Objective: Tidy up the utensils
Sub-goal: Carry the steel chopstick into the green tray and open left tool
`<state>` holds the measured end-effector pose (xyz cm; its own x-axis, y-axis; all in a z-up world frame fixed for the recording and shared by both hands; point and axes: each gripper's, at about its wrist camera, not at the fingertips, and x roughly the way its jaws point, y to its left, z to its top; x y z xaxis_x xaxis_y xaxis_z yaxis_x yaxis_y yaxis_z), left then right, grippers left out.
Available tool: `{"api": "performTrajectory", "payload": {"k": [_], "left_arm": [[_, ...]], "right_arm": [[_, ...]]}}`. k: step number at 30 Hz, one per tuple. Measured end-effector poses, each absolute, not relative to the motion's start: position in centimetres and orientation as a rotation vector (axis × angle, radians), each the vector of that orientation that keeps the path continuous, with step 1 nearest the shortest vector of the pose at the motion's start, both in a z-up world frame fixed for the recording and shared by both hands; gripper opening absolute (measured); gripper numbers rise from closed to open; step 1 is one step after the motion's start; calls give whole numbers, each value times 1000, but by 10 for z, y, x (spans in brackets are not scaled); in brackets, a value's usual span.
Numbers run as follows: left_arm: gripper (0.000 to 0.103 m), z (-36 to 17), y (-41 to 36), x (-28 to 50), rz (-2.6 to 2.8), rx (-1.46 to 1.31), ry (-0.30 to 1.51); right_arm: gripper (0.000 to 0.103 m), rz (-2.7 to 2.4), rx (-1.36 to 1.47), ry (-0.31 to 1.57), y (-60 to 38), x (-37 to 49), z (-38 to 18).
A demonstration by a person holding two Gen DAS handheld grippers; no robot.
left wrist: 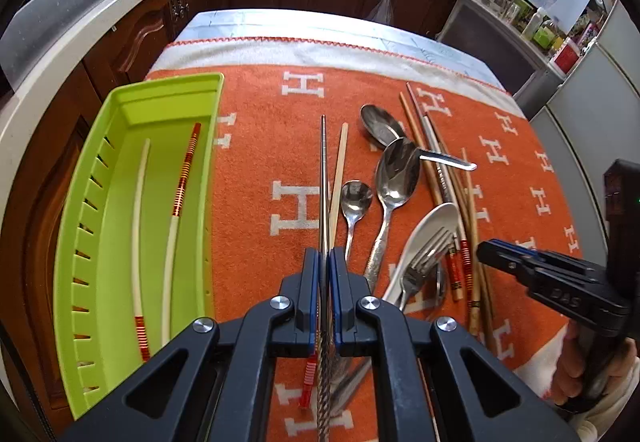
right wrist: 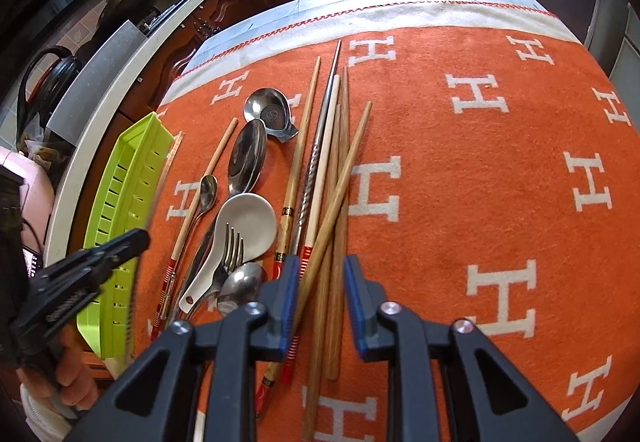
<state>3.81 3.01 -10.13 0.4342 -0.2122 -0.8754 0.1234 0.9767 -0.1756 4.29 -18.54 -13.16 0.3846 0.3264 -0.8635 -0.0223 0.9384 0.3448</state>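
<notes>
An orange blanket [left wrist: 256, 146] with white H letters covers the table. A green tray [left wrist: 100, 242] lies along the table's left edge, and two white chopsticks [left wrist: 176, 210] with red stripes lie inside it, side by side along its length.

In the middle of the blanket lies a loose heap of utensils: wooden chopsticks [right wrist: 340, 202] that cross each other, a large steel spoon [left wrist: 396, 174], a white ceramic spoon [right wrist: 244, 226], a fork [right wrist: 232, 250] on top of it, and a small spoon [left wrist: 354, 198].

The left gripper [left wrist: 329, 262] is closed on a metal chopstick [left wrist: 324, 178] and holds it above the blanket, between tray and heap. The right gripper [right wrist: 322, 274] stands over the near ends of the wooden chopsticks; its fingers are apart, with the sticks between them, and I cannot tell if the pads touch them.
</notes>
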Motion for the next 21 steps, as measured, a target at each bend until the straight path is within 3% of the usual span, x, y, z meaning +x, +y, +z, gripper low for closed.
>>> {"api": "performTrajectory", "payload": {"k": [11, 21], "left_arm": [[3, -35, 76, 23, -120, -89, 967], [3, -69, 123, 33, 8, -111, 1037]], "right_arm": [[16, 184, 209, 1167, -169, 48, -130], [16, 178, 166, 1185, -161, 45, -129]]}}
